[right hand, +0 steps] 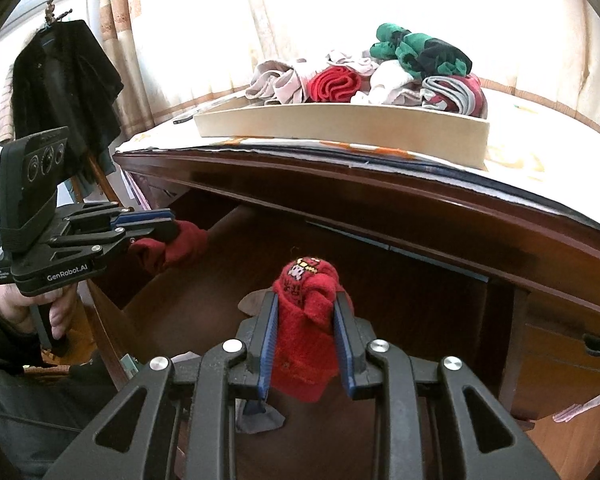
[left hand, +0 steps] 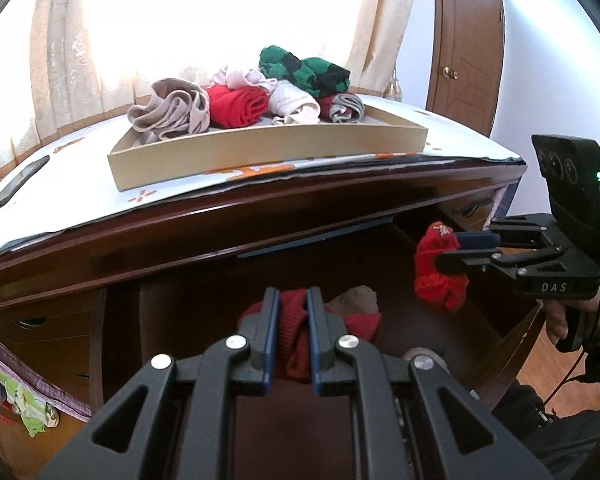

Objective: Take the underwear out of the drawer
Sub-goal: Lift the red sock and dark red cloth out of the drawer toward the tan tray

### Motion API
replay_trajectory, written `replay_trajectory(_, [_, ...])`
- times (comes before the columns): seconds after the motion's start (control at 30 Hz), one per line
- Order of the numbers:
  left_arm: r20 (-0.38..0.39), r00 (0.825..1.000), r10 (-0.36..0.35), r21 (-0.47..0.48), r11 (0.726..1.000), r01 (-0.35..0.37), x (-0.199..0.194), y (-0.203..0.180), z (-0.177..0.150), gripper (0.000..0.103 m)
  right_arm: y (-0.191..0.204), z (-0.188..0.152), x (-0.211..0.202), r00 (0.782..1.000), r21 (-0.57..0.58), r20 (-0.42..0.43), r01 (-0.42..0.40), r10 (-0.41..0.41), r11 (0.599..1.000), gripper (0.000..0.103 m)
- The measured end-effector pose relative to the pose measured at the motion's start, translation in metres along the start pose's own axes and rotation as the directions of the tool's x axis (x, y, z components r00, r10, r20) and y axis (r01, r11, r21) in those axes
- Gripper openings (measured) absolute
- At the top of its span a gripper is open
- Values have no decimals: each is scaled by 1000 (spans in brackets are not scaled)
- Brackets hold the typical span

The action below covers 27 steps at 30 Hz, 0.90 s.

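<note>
Tongs on both sides pinch red cloth. The left tongs [left hand: 293, 312] squeeze dark red underwear [left hand: 296, 344] between their blue pads, low at 6 o'clock in the left view, just above the open drawer [left hand: 380, 280]. The right tongs [right hand: 306, 320] pinch bright red underwear [right hand: 306, 320] with a small picture on top; it stands up between the pads and hangs a little below them. From the left view, that bright red piece [left hand: 440, 272] hangs in the air at 3 o'clock, in front of the table's edge. A beige piece [left hand: 356, 300] lies inside the drawer, just behind the left tongs.

Up on the table [left hand: 80, 208] sits a flat box [left hand: 260, 152] at 12 o'clock. It holds a heap of clothes [left hand: 240, 100]: beige, red, white, gray, and green with black. A phone [left hand: 16, 188] lies on the table at 9 o'clock, well apart from the box. Curtains [left hand: 72, 60] hang behind.
</note>
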<state>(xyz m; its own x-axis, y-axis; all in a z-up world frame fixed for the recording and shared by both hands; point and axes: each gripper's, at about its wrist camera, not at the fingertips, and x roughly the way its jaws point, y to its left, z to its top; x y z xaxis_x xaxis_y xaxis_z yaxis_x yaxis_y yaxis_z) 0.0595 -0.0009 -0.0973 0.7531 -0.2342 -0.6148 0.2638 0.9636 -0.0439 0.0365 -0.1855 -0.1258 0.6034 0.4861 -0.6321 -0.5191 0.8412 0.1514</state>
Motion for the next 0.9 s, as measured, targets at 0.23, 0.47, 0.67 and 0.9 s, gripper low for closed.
replay_trajectory(0.23, [33,999,18,7,1000,-18,-6,0,2,11,3,0,-4,999,-14,27,18,-18,1000,29])
replay_trajectory(0.47, [81,996,35,21,999,-37,-14,-3,6,11,9,1,-7,997,-48,53,53,-50,997,29])
replay_trajectory(0.67, [105,994,40,25,999,-43,-20,-2,11,11,10,5,-11,996,-56,70,63,-59,996,29])
replay_trajectory(0.9, [152,987,57,29,998,-62,-27,-2,14,11,12,11,-19,990,-73,116,84,-75,994,29])
